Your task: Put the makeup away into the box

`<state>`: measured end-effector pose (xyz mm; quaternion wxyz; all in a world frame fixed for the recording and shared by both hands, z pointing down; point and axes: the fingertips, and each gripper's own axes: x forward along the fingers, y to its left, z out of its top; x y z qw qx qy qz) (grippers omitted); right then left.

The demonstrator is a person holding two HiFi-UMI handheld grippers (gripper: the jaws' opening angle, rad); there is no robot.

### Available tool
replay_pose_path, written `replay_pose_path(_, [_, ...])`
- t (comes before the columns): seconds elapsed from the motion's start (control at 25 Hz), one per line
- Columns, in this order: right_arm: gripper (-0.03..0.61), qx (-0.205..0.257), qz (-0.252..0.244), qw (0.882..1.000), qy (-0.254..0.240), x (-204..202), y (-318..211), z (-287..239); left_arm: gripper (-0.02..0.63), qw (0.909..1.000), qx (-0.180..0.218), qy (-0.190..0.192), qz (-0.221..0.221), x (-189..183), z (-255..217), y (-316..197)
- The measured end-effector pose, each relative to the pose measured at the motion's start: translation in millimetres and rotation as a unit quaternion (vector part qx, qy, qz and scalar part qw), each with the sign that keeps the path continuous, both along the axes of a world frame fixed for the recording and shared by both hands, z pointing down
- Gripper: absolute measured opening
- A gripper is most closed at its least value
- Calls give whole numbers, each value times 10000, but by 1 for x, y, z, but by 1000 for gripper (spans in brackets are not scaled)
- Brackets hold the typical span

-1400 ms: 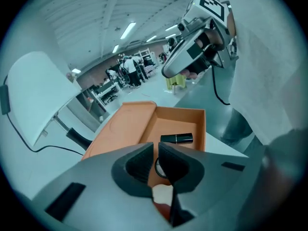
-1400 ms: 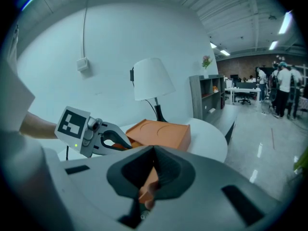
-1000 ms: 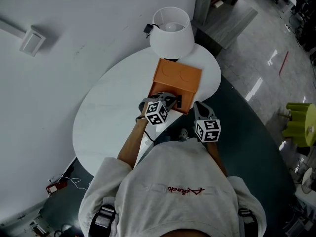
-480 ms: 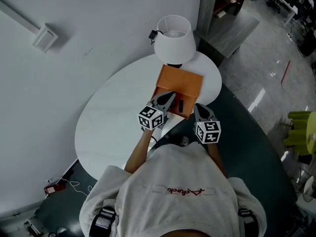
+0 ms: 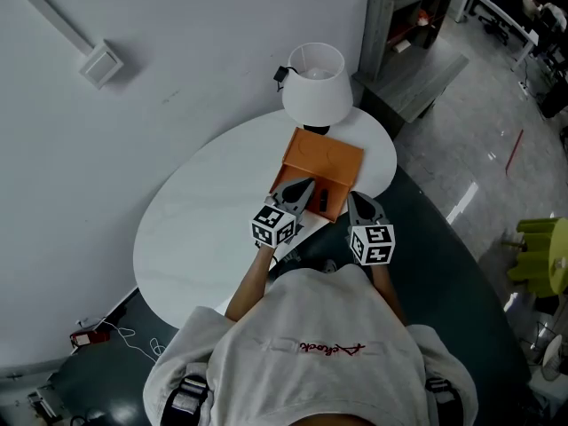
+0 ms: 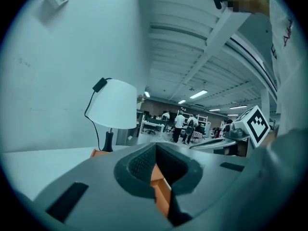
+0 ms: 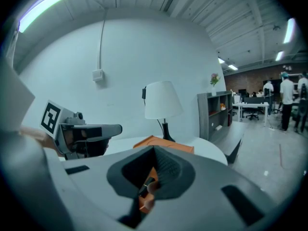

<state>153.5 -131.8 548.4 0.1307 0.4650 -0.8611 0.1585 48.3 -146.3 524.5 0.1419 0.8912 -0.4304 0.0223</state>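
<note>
An orange box stands on the white oval table, in front of the lamp. A small black makeup item lies at the box's near end. My left gripper hovers over the box's near left corner, roughly level, jaws shut with nothing between them. In the left gripper view the left gripper shows only the orange box through its gap. My right gripper hangs by the near right corner, also shut. In the right gripper view the right gripper frames the box and the black item.
A white table lamp with a black cord stands just behind the box. The wall runs along the table's far left side. A grey shelf unit and dark floor lie to the right. The person's torso covers the table's near edge.
My left gripper has risen and rolled, and now points level across the box's near corner. The right gripper has lifted a little. Both stay shut.
</note>
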Motion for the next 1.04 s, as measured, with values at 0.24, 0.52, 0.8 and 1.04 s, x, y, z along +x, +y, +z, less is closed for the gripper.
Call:
replay_pose_path(0.24, [18,39,-43,10000,21,3,6,-1,9,9999,-35,115,-103,2,1,9])
replay_pose_path(0.52, [20,105,-11,9999,37,9,5,-7,9,9997,-89,131,-200,0,4,13])
replay_pose_path(0.8, [18,30,-37,10000,66,11,10,-1,9,9995,-184,133,-214,-1,10,16])
replay_pose_path(1.04, [18,-41,-106,9999,54,6,14,4,9,9993,-231,162,-244,-2,12,16])
